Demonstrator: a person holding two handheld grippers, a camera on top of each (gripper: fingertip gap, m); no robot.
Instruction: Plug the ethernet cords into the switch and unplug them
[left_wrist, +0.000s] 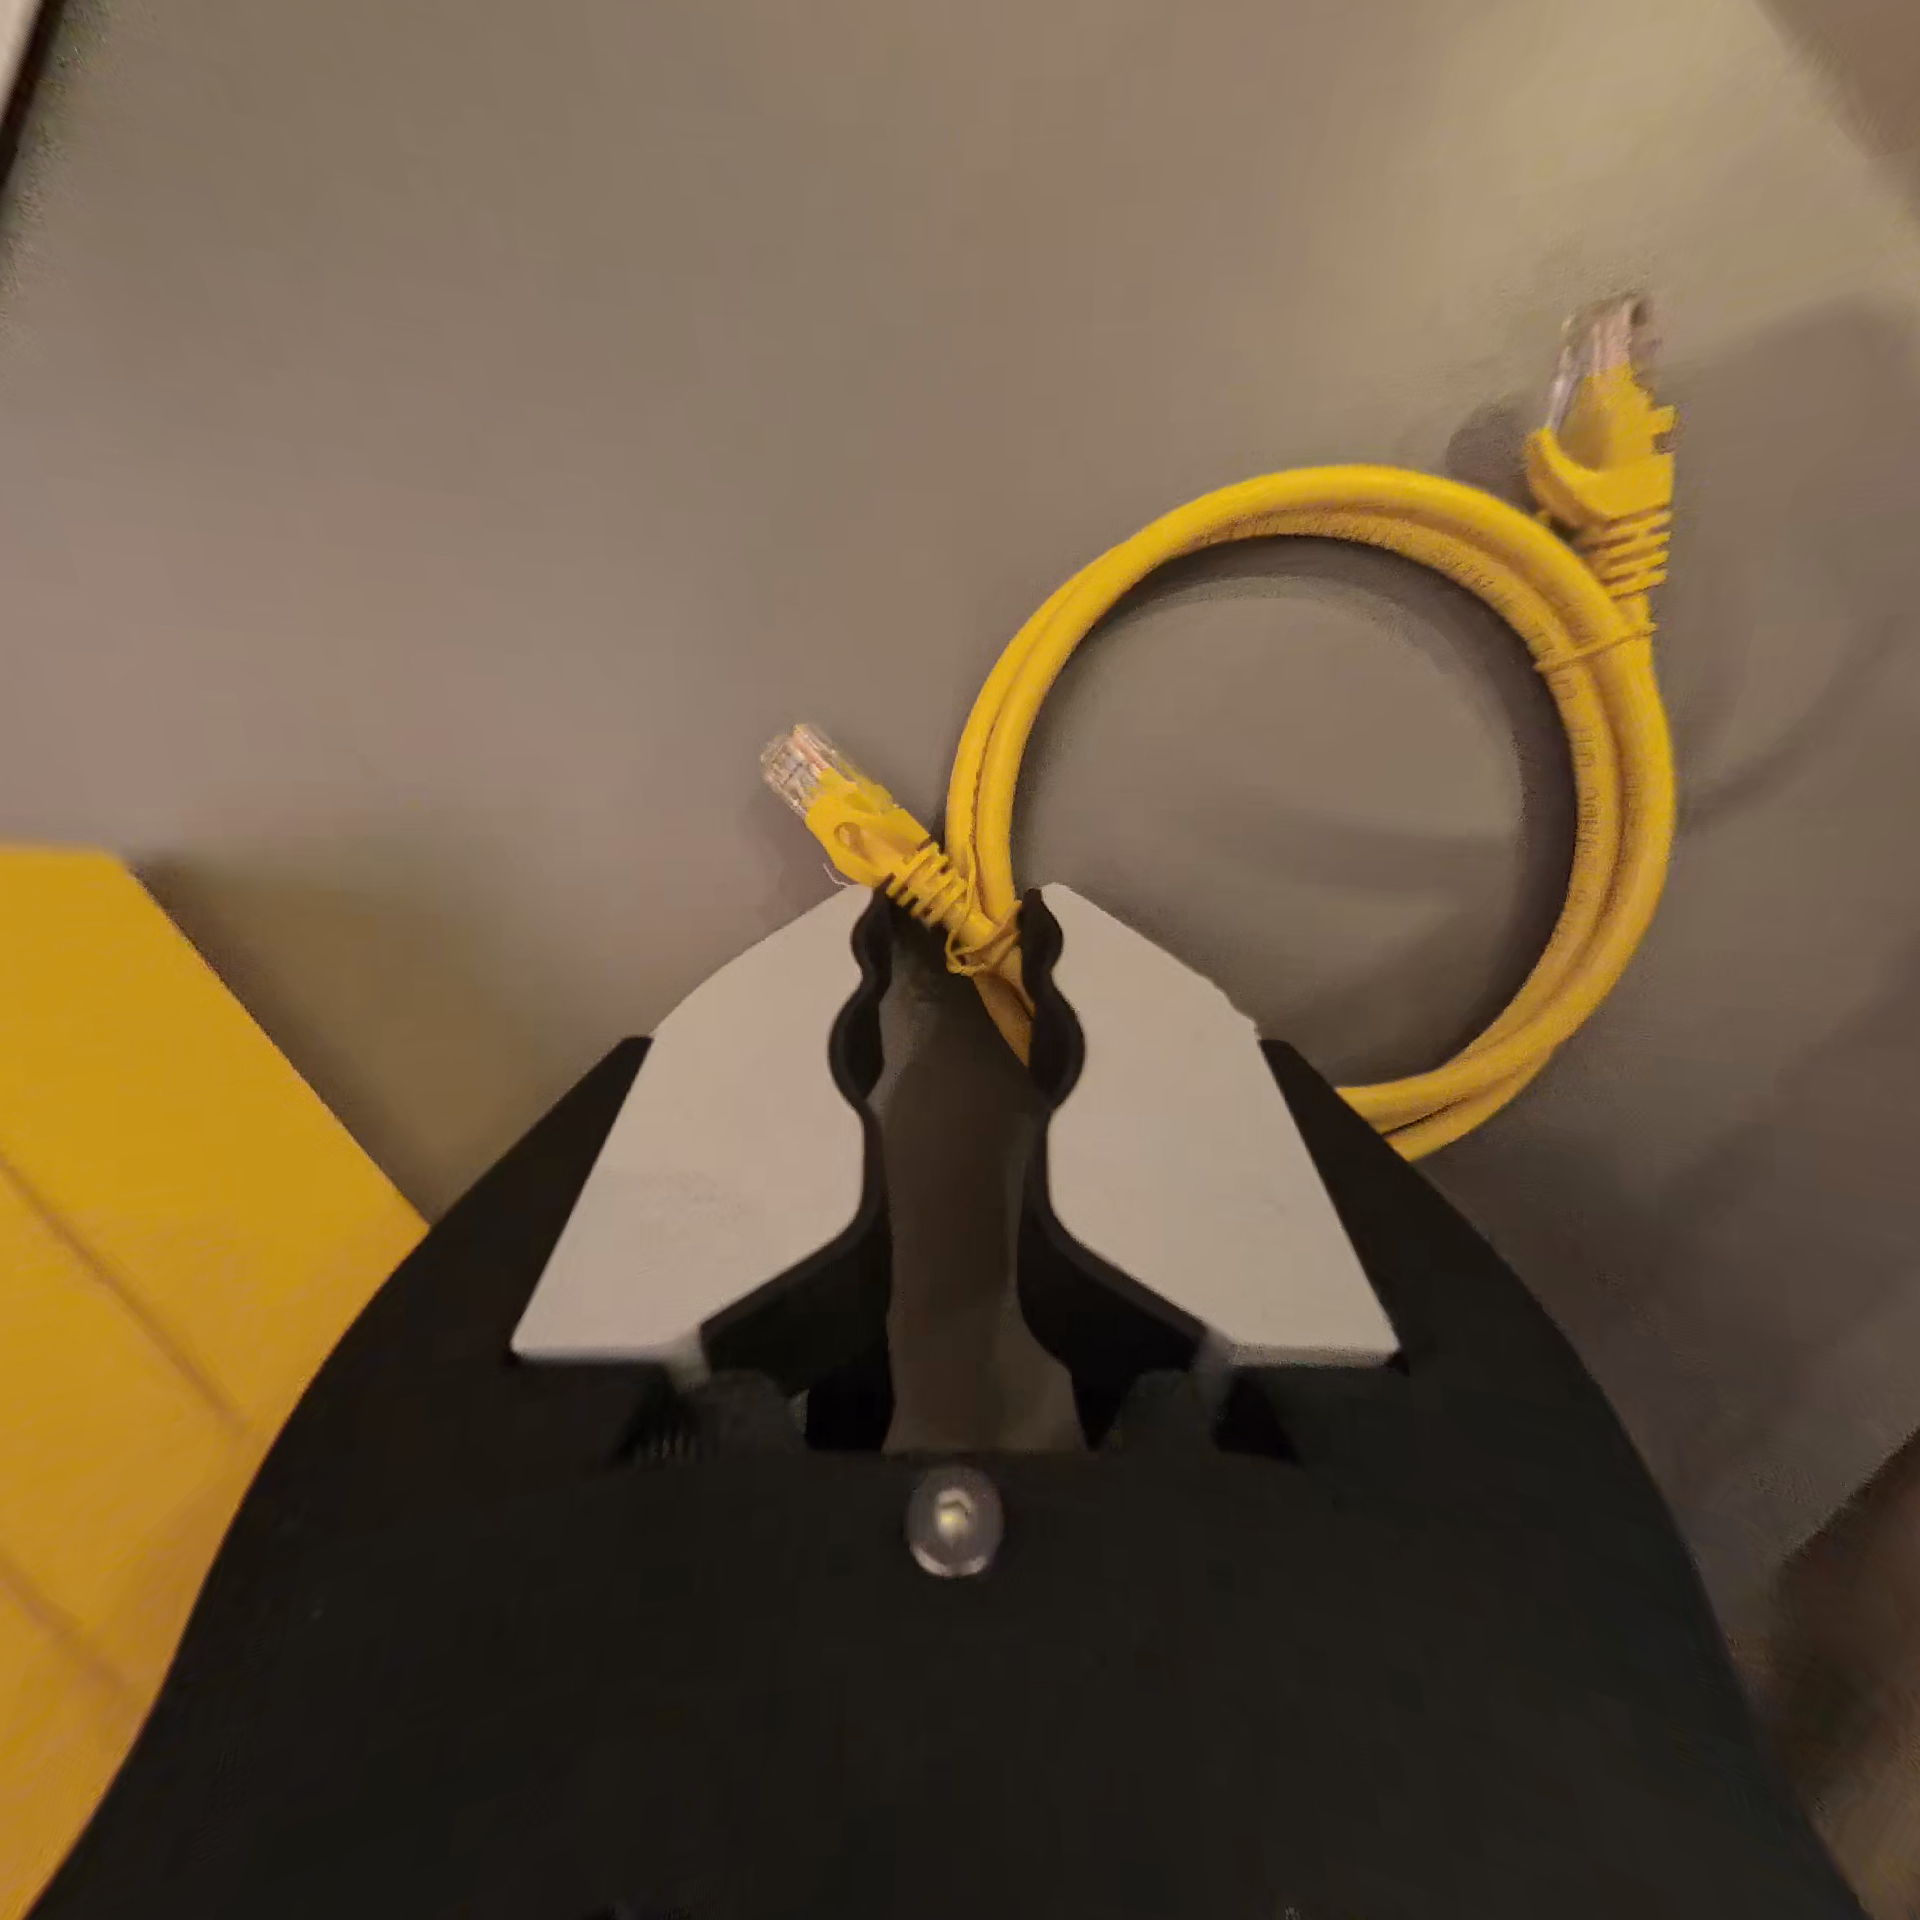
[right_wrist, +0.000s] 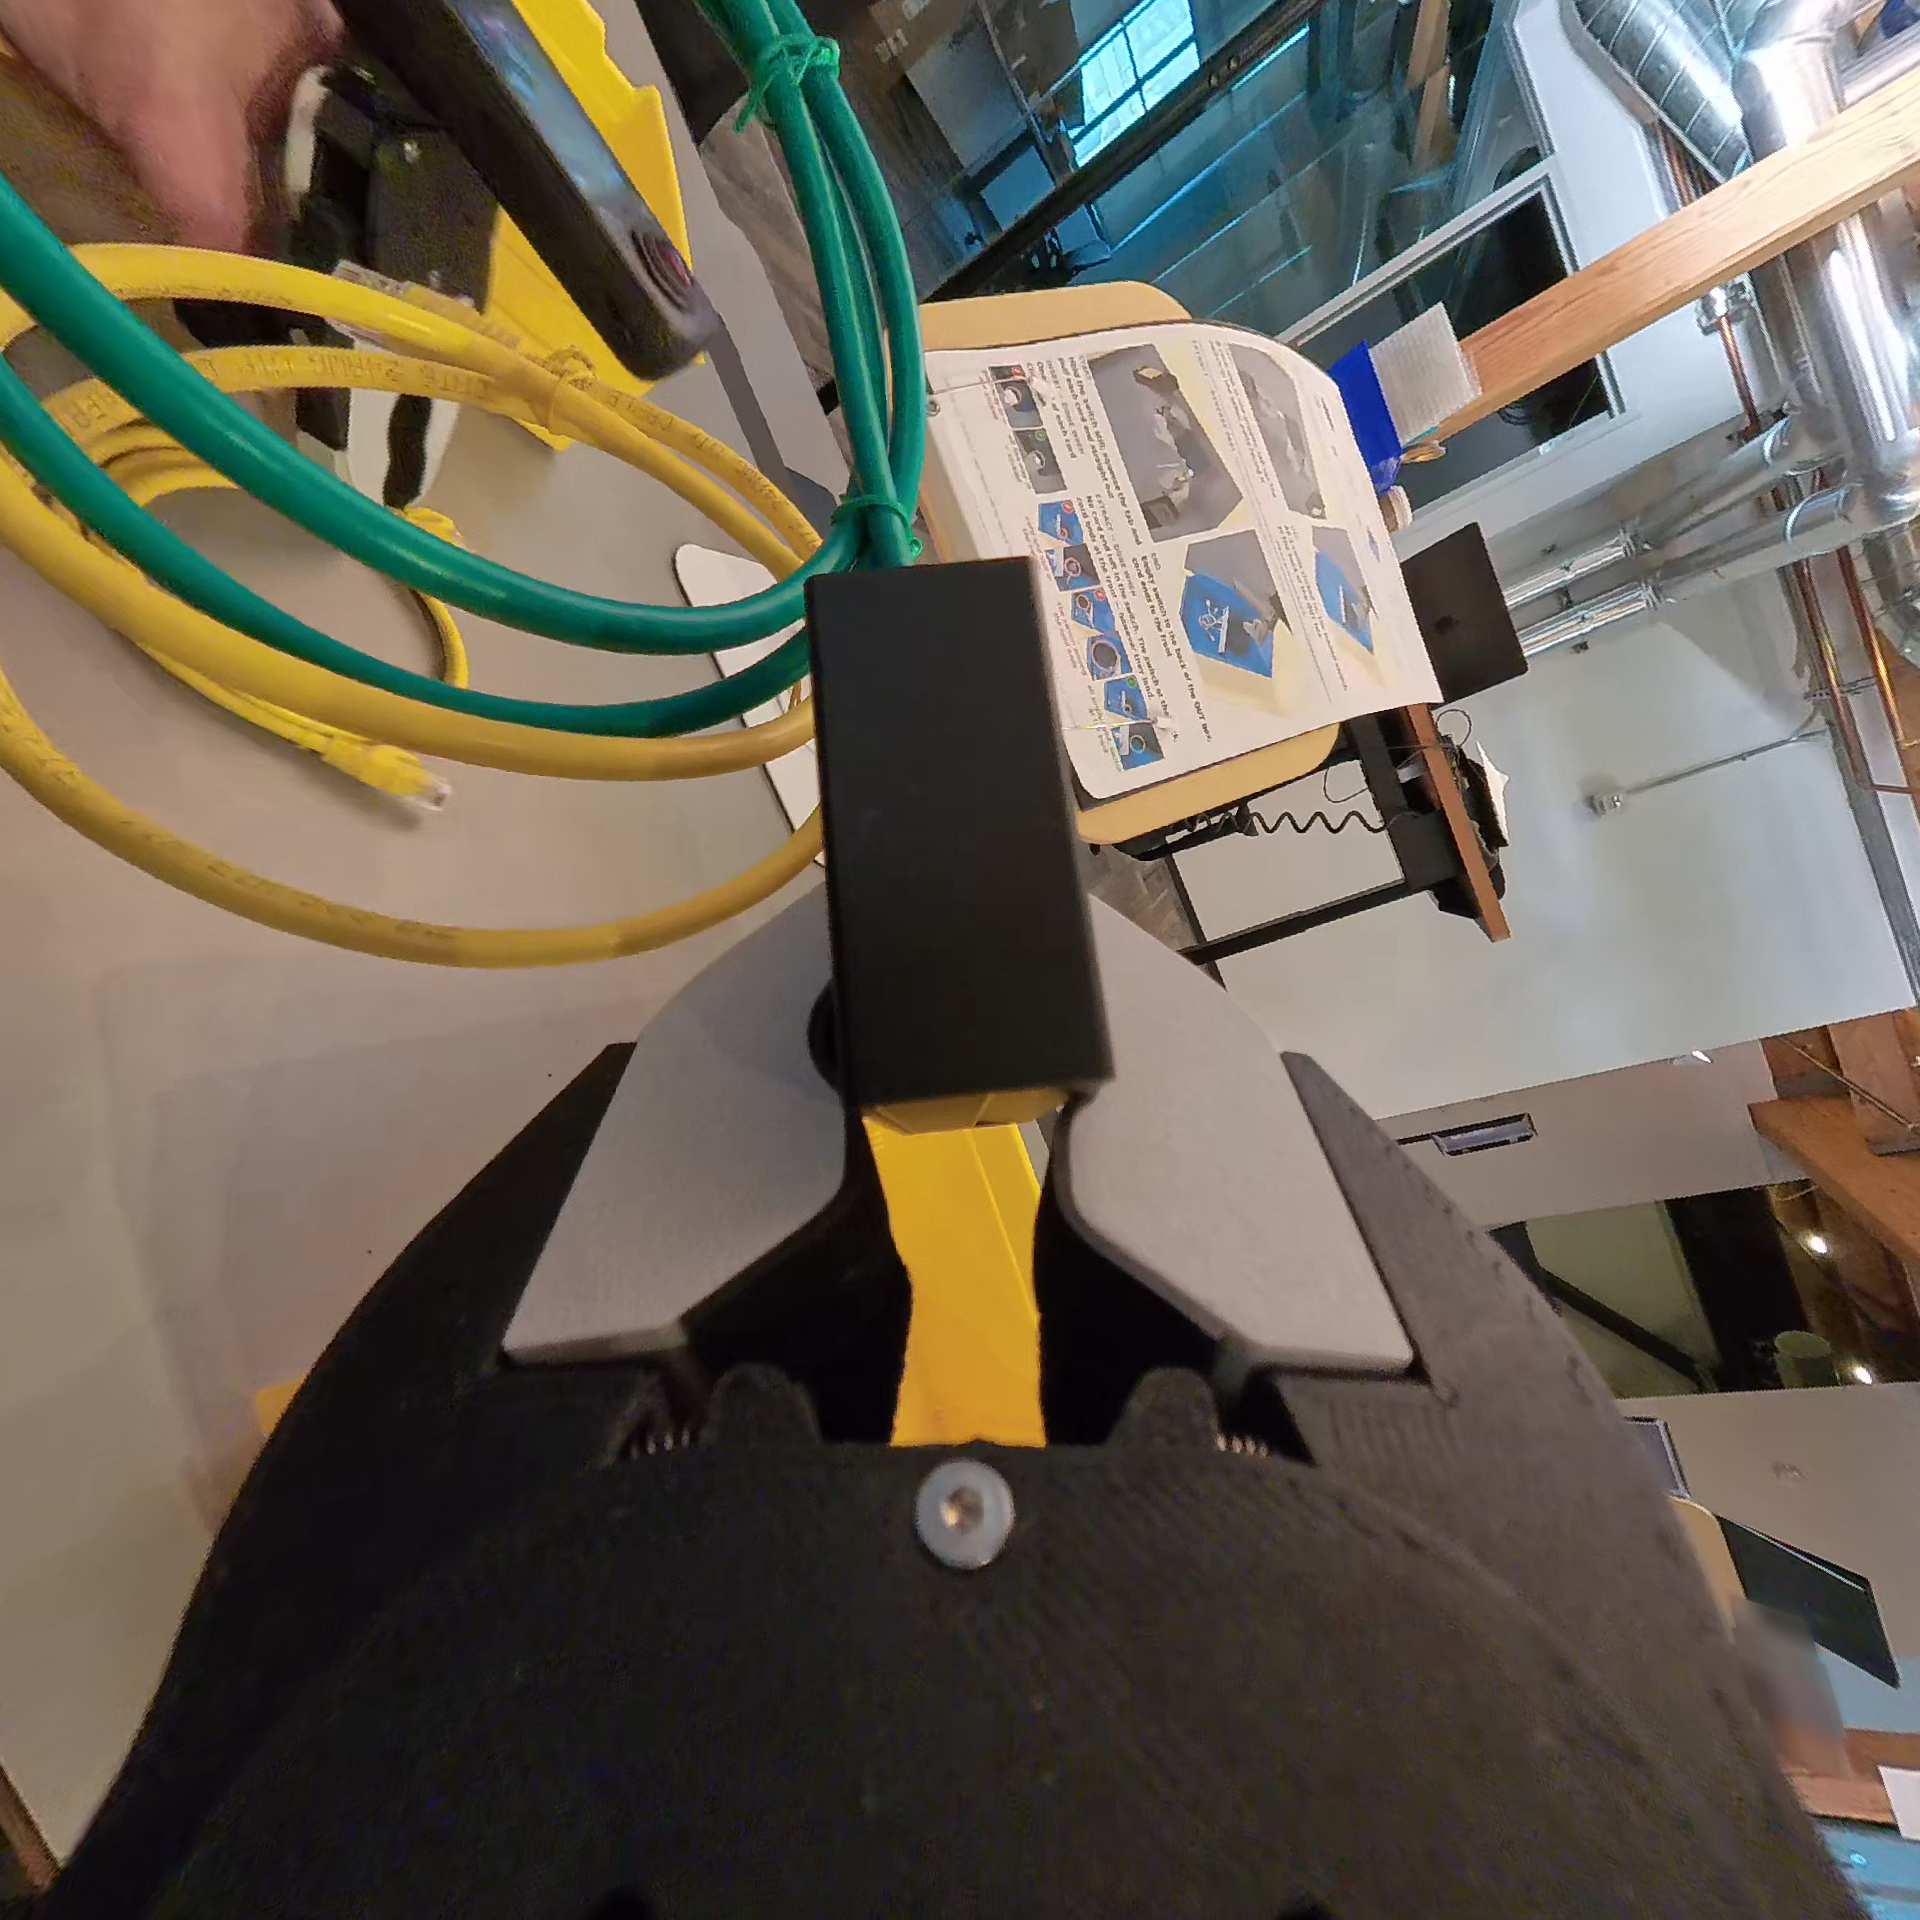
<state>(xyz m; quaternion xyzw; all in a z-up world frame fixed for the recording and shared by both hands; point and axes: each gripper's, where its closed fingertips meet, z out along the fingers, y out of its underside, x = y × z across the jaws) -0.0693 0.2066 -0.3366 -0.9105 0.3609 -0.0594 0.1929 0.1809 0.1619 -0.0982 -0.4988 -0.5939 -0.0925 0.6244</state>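
The left gripper (left_wrist: 951, 914) is seen clamped on one coiled yellow ethernet cord (left_wrist: 1320, 790) just behind a plug (left_wrist: 831, 800) that points up and left, with the coil spread to the right over the grey surface (left_wrist: 416, 416) and its second plug (left_wrist: 1605, 416) aimed away. The right gripper (right_wrist: 961, 1117) is closed on one black switch (right_wrist: 945, 821), whose long axis runs straight ahead of it. Green cords (right_wrist: 416, 561) and further yellow cords (right_wrist: 312, 914) are looped around the switch's far end.
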